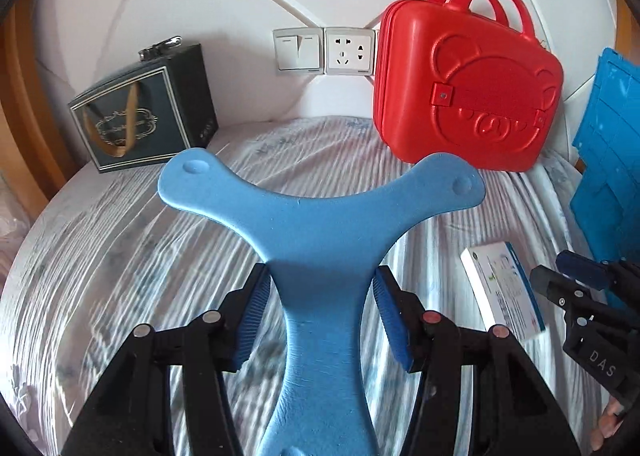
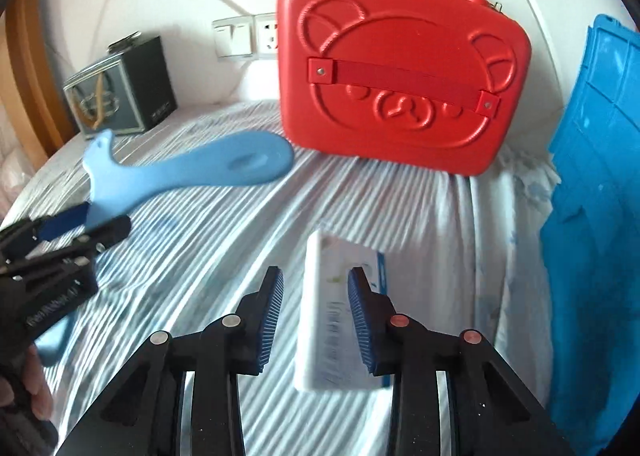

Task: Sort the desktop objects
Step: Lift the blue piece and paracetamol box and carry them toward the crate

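Striped bedcloth [image 1: 100, 240] under both views: left wrist view, left gripper [image 1: 320, 308] half-open, clamped on blue foam piece [image 1: 320, 216], red case [image 1: 468, 88] at 1 o'clock; right wrist view, right gripper [image 2: 316, 312] pinching white carton [image 2: 328, 328], blue bin [image 2: 600, 216] at 3 o'clock—carry both level, grips firm.

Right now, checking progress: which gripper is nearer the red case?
Right. The right gripper, holding a white box, sits in front of the red case; the left gripper is farther left.
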Available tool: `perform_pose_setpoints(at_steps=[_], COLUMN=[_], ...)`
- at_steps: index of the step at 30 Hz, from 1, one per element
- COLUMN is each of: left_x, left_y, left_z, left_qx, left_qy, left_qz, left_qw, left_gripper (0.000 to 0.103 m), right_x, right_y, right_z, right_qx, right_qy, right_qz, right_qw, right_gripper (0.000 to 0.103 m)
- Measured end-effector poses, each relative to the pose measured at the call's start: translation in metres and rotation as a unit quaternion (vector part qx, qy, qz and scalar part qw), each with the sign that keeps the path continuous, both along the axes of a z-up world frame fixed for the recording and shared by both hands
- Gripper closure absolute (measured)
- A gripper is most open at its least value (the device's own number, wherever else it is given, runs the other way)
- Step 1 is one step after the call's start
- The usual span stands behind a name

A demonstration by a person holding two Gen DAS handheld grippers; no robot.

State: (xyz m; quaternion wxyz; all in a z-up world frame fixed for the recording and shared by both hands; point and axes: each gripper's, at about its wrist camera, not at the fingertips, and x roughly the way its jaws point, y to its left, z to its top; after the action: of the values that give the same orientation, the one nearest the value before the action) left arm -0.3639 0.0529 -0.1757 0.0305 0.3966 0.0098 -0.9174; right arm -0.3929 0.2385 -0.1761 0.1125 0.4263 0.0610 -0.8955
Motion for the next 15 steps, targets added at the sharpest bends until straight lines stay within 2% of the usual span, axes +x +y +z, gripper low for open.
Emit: perform_pose_setpoints(at_steps=[2,3,7,15], left_x=[0.009,0.012,0.007,-0.029], left_y=[-0.002,-0.004,-0.006,0.014], left_z=[-0.001,-0.004,-0.017,-0.051], left_qx=[-0.004,-0.003,0.01,0.012], left_qy=[-0.004,-0.008,-0.024,-0.038], left_qz=[0.003,0.005,0.011,-0.003], left_qw=[1.0,0.9999,0.9996,0.9992], left_gripper=[0.05,0.05,0.05,0.05], right_x=[0.011,0.016,0.017,-0.031], right_y=[0.005,0.01,0.013,0.017], right_z=[0.004,0.004,-0.008,-0.055], right_qx=[-0.016,-0.023,-0.005,0.012], right_qy=[-0.006,-0.008,-0.031,-0.076], right_qz=[0.002,-0.003,-0.015,-0.037], right_qw=[1.0,1.0,0.999,0.996], right_gripper=[0.032,0.009,0.007,0.007])
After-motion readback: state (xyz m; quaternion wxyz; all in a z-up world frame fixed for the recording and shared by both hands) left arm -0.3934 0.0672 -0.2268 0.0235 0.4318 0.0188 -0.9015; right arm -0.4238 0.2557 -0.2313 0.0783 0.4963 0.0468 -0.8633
